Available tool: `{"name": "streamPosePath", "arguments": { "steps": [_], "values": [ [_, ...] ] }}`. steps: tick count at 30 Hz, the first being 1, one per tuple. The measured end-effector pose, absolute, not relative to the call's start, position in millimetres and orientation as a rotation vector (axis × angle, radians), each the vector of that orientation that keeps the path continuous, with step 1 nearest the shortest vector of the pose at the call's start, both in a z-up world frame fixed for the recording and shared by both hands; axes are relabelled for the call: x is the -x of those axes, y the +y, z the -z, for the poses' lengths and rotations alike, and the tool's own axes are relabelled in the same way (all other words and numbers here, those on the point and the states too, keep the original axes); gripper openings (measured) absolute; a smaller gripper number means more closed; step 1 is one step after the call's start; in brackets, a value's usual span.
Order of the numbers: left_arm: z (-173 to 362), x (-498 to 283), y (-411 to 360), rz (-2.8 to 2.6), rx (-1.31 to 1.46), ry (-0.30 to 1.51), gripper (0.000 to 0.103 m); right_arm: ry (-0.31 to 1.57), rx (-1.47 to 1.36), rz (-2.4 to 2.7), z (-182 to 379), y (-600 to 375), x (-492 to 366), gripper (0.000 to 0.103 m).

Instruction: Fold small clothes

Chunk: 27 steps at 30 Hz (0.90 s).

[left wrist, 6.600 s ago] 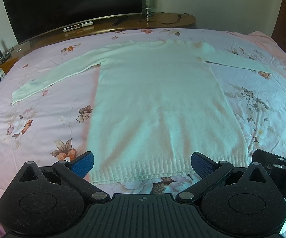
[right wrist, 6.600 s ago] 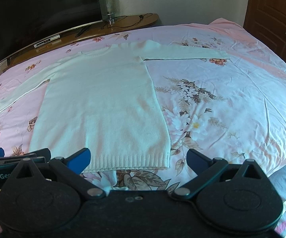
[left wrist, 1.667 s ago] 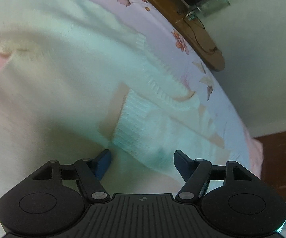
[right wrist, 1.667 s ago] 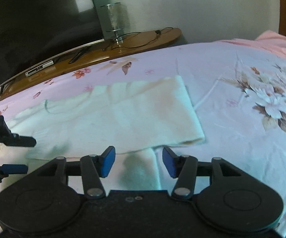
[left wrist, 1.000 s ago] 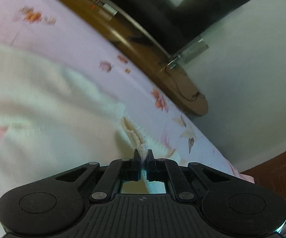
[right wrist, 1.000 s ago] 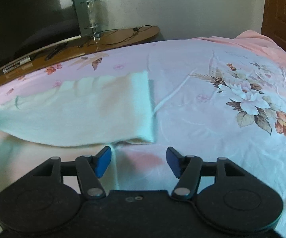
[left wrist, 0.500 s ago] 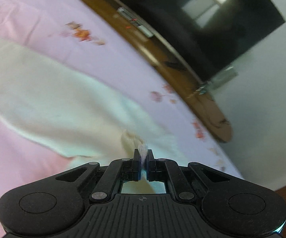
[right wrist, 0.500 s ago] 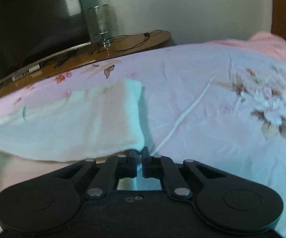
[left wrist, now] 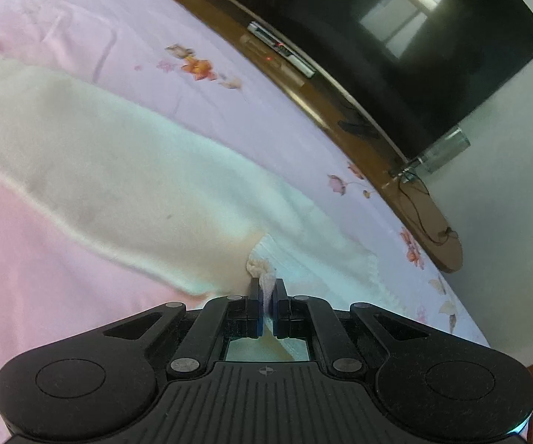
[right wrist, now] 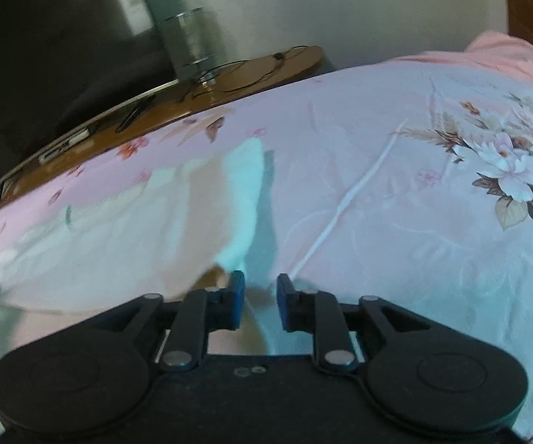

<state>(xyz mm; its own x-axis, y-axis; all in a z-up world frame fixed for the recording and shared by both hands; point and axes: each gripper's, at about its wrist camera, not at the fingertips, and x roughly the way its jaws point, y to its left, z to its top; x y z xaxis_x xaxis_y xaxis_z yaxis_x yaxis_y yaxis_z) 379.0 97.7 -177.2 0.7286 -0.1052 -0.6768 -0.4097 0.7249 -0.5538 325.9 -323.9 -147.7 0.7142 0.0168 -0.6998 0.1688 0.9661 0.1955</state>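
Pinching a bunched fold of the white sweater (left wrist: 126, 170), your left gripper (left wrist: 266, 288) is clamped tight on the knit. Your right gripper (right wrist: 260, 298) is opening, its blue pads apart with no cloth pressed between them; the sweater's edge is lying just beside its left pad. The sweater is lying on the pink floral bedsheet (right wrist: 396, 192), one long pale band stretching away from the left gripper. Beyond the bed, a wooden shelf (left wrist: 359, 137) is carrying a dark television (left wrist: 414, 37).
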Motion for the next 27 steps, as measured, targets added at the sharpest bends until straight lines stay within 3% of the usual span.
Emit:
{"name": "streamPosePath", "arguments": {
  "steps": [4, 10, 21, 26, 27],
  "values": [
    [184, -379, 100, -0.188, 0.749, 0.771, 0.004, 0.763, -0.200, 0.051, 145, -310, -328, 0.031],
    [186, -380, 102, -0.186, 0.745, 0.772, 0.004, 0.765, -0.097, 0.114, 154, -305, -349, 0.011],
    [173, -374, 98, -0.152, 0.621, 0.800, 0.005, 0.787, -0.164, 0.223, 154, -327, -336, 0.008],
    [156, -354, 111, -0.154, 0.578, 0.761, 0.005, 0.743, -0.264, 0.164, 126, -340, -322, 0.022],
    [151, -352, 113, -0.155, 0.576, 0.742, 0.005, 0.741, -0.277, 0.143, 122, -340, -328, 0.030]
  ]
}}
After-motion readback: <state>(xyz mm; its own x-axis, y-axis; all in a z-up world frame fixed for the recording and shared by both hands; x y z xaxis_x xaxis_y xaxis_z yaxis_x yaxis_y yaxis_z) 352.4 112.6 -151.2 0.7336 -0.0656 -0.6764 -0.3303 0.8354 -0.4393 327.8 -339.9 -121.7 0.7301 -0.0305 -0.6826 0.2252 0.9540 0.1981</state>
